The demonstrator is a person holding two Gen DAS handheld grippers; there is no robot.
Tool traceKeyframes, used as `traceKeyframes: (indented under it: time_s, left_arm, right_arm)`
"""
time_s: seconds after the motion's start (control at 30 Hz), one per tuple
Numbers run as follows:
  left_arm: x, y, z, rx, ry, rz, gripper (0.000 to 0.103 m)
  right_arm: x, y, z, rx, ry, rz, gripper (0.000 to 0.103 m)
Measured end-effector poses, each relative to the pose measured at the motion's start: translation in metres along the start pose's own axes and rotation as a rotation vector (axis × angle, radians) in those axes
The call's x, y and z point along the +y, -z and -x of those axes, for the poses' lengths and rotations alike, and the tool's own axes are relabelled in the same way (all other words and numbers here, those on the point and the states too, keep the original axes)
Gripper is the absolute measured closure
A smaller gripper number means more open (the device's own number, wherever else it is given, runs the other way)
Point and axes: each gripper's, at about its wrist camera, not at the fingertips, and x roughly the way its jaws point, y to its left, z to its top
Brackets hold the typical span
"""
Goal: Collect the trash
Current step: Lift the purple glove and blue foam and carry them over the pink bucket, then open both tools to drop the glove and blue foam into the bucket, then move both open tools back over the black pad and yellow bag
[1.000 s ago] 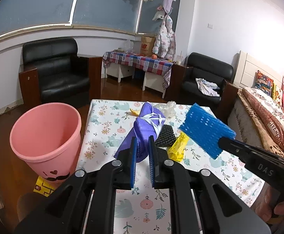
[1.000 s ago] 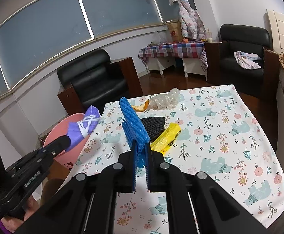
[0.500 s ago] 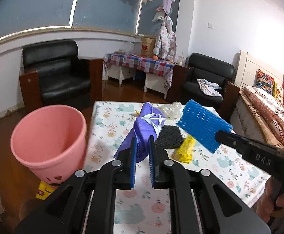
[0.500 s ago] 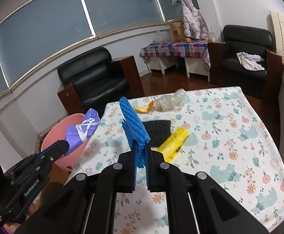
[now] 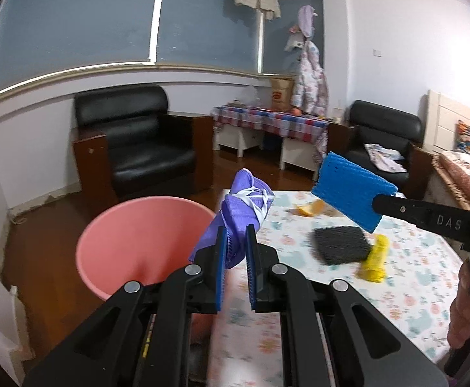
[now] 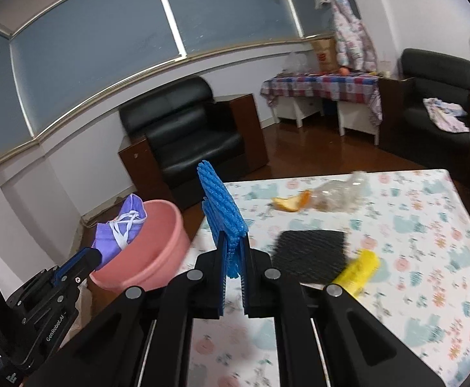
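While the left tool (image 5: 235, 251) pinches a purple mask (image 5: 241, 213) over the pink bin (image 5: 131, 222) beside the tabletop's (image 6: 412, 225) left edge, the right tool (image 6: 233, 261) clamps blue foam netting (image 6: 222, 213) above that edge.

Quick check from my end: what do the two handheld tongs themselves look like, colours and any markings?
Both tongs are matte black plastic with silver round pivot bolts and blue ribbed pads inside the fingers. The left tongs carry white "GenRobot.AI" lettering on the side. The right tongs show "DAS" lettering. A bare hand grips the right handle.
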Motion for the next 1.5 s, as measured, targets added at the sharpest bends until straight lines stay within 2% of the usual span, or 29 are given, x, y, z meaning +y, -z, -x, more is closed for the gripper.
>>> traceKeyframes:
  time_s: [0.23,0.43,0.7,1.0,1.13,1.17,1.23,1.33,1.4,1.5]
  left_arm:
    - [0.039,-0.003,-0.010,-0.012,-0.097,0.022,0.092]
    - [0.072,0.002,-0.021,0.026,-0.161,0.040,0.092]
    - [0.098,0.012,-0.032,0.097,-0.200,0.028,0.092]
    - [0.119,0.016,-0.046,0.167,-0.155,0.042,0.092]
    - [0.124,0.014,-0.047,0.188,-0.144,0.042,0.091]
    - [0.125,0.013,-0.047,0.191,-0.141,0.048,0.091]
    - [0.128,0.012,-0.045,0.194,-0.126,0.071,0.091]
    - [0.129,0.011,-0.037,0.194,-0.103,0.104,0.083]
    - [0.126,0.011,-0.030,0.181,-0.094,0.100,0.073]
    - [0.113,0.010,-0.017,0.158,-0.089,0.081,0.072]
  right_arm:
    - [0.035,-0.016,-0.043,0.040,-0.087,0.032,0.096]
    - [0.073,-0.017,-0.084,0.098,-0.167,0.051,0.096]
    - [0.101,-0.006,-0.124,0.179,-0.183,0.057,0.096]
    - [0.107,-0.001,-0.161,0.242,-0.167,0.015,0.094]
    - [0.107,0.001,-0.173,0.270,-0.162,-0.005,0.080]
    - [0.106,0.001,-0.175,0.273,-0.164,-0.015,0.073]
    - [0.106,0.001,-0.175,0.269,-0.166,-0.024,0.070]
    - [0.106,0.002,-0.170,0.266,-0.169,-0.020,0.068]
    - [0.105,0.004,-0.160,0.254,-0.171,-0.018,0.066]
    - [0.102,0.005,-0.143,0.234,-0.167,0.007,0.066]
